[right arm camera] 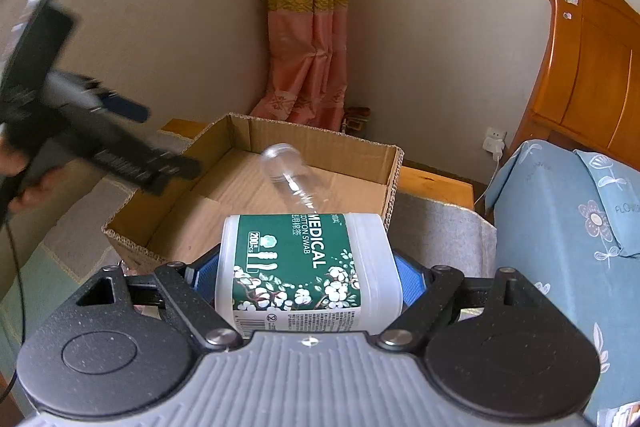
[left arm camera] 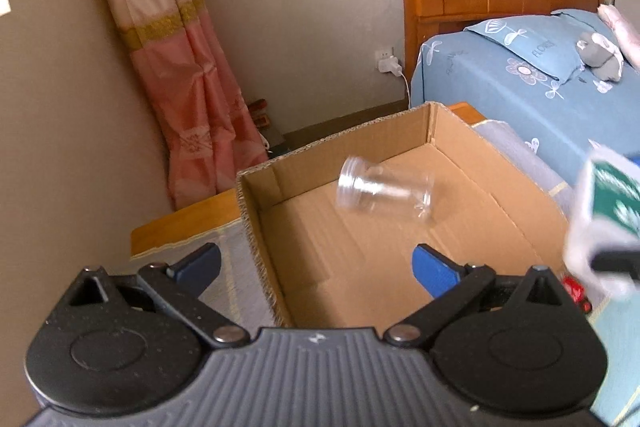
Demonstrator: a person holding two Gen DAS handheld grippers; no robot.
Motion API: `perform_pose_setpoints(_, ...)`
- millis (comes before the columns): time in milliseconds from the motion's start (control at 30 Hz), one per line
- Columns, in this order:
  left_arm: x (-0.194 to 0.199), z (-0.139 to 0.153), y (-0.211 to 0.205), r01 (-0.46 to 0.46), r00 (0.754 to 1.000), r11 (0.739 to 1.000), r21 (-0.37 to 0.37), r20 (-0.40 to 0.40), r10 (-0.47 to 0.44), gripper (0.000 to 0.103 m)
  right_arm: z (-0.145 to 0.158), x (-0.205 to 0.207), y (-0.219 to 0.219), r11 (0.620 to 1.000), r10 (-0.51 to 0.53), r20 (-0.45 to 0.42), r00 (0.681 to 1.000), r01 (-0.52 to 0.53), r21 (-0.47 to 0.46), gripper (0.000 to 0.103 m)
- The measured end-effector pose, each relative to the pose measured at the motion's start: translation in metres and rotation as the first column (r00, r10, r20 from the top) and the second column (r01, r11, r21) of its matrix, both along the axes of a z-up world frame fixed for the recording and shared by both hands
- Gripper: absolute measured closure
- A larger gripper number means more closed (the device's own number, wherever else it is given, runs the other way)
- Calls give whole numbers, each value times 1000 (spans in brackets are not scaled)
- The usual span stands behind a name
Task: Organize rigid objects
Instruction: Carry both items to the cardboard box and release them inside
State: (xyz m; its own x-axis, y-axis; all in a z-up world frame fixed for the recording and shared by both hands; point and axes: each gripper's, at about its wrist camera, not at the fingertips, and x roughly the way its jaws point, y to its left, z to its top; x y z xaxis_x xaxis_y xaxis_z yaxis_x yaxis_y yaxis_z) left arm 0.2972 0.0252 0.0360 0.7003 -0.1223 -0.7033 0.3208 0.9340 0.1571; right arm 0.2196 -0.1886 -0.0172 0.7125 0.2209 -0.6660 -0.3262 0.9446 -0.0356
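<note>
**Clear plastic jar in the box, swab tub in hand**

Left wrist: the left gripper [left arm camera: 316,263] is hanging wide open and empty over the cardboard box [left arm camera: 256,211], where a clear plastic jar [left arm camera: 384,189] is lying (light, slippery, probably).

Right wrist: the right gripper [right arm camera: 304,279] is squeezing the stiff cotton swab tub [right arm camera: 306,267] by its sides, just short of the box.

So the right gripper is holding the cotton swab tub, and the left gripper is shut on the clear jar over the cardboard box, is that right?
Not quite. The left gripper is open and holds nothing; the clear jar is apart from it, blurred, on its side in the cardboard box, as the left wrist view shows. The right gripper does hold the cotton swab tub.
</note>
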Motion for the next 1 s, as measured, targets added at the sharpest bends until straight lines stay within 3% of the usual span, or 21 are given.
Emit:
perform_pose_setpoints(300,-46,5,22,-9,999,998,60,41,7,1,6,28,20,1000,6,-18,1000,-6,-24,16)
perform_pose_setpoints(567,-72,1,59,-123,991,992,20,57,122,1,8,61,67,996,70,-33,997,-72,-61,16)
perform_pose_setpoints(833,-94,-6,82,-169,982,985,-44,78,172,1,0,103,114,991,95,-20,995,-97,-91,15)
perform_pose_setpoints(900,-97,-8,83,-171,982,984,-49,78,174,1,-3,109,119,992,84,-8,996,-85,-97,2)
perform_pose_setpoints(1000,-103,-10,83,-173,981,983,-55,75,177,1,-6,108,117,993,71,-17,997,-72,-94,0)
